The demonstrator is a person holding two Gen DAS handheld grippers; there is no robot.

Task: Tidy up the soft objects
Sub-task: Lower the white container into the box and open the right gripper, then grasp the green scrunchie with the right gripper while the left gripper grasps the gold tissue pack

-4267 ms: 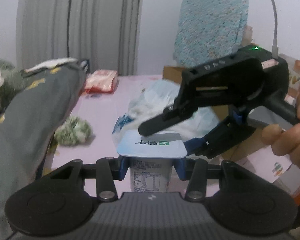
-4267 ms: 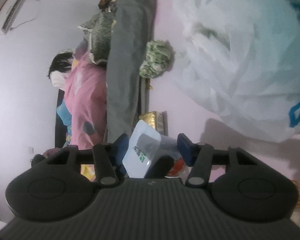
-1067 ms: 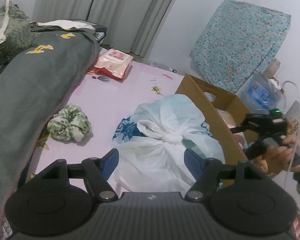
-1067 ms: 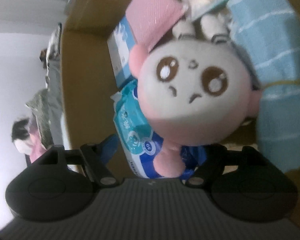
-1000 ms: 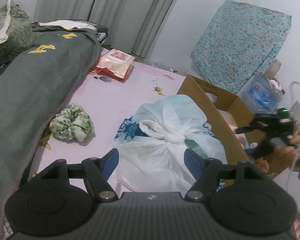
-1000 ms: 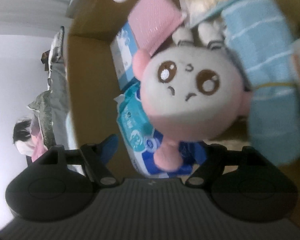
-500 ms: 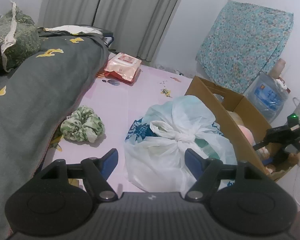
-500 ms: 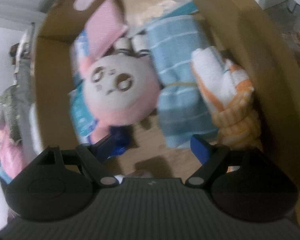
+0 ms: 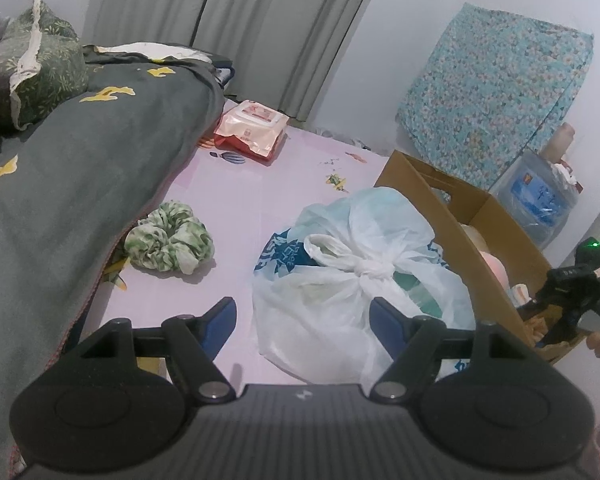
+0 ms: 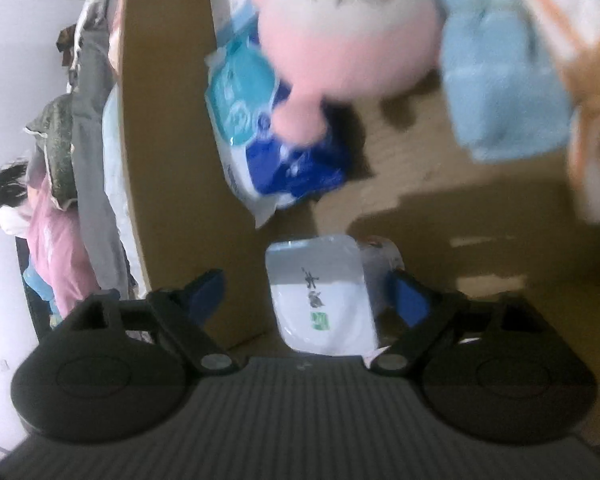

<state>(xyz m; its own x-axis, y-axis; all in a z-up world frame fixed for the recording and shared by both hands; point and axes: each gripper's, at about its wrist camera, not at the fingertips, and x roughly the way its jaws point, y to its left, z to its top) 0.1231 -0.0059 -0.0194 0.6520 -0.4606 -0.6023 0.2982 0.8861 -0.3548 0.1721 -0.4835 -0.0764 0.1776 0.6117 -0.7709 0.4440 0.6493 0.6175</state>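
Note:
My left gripper (image 9: 302, 324) is open and empty, low over the pink bed sheet, just in front of a knotted white plastic bag (image 9: 356, 276). A green scrunchie (image 9: 168, 242) lies to its left. My right gripper (image 10: 304, 294) is open over the cardboard box (image 10: 172, 160); a white yogurt cup (image 10: 320, 300) lies loose between its fingers on the box floor. The box also holds a pink plush doll (image 10: 348, 32), a blue wipes pack (image 10: 268, 132), a blue towel (image 10: 500, 72) and an orange-white cloth (image 10: 584, 80). The right gripper also shows in the left wrist view (image 9: 556, 320).
A dark grey blanket (image 9: 60, 184) covers the bed's left side. A red-white wipes pack (image 9: 252, 130) lies at the far end of the sheet. The cardboard box (image 9: 440, 192) stands to the right of the bag, with a water jug (image 9: 540, 200) behind it.
The yogurt cup went from my left gripper to my right gripper and now lies in the box. My left gripper pulled back and opened. The right gripper shifted within the box.

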